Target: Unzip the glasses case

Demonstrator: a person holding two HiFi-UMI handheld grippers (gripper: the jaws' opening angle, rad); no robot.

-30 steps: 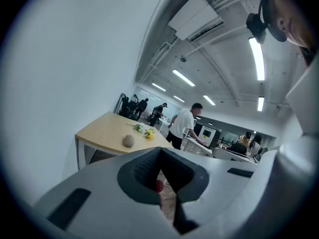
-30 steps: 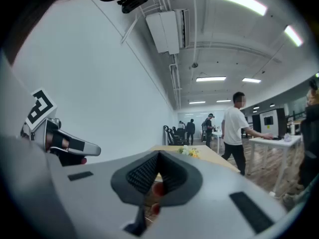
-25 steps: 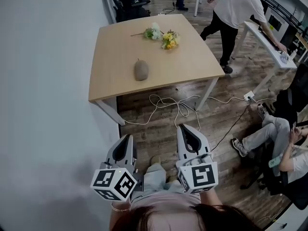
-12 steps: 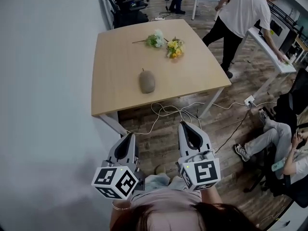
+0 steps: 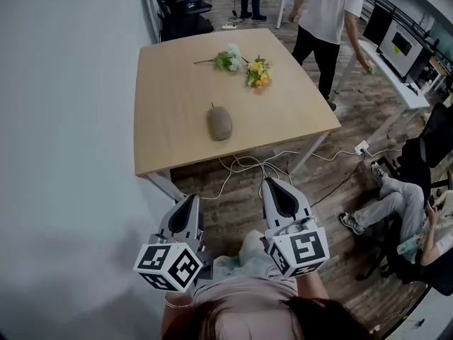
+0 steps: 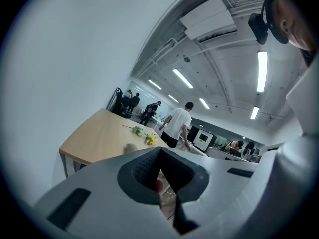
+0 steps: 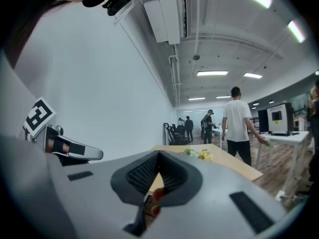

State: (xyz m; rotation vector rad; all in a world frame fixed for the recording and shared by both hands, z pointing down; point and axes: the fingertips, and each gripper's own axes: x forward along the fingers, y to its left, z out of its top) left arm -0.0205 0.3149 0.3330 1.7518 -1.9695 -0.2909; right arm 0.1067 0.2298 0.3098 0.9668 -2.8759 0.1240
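A grey-brown oval glasses case lies near the front middle of a light wooden table; in the left gripper view the case shows small, just above the jaws. My left gripper and right gripper hang side by side over the floor, short of the table's near edge and well apart from the case. Both are shut with nothing between the jaws, as the left gripper and right gripper show in their own views.
Two small bunches of flowers lie at the table's far side. White cables trail on the wooden floor under the table's front edge. A white wall runs along the left. A person in a white shirt stands beyond the table; another sits at right.
The table and case have slid nearer in the head view as I walk towards them. Both grippers stay shut and level. The standing person has stepped along the far desk.
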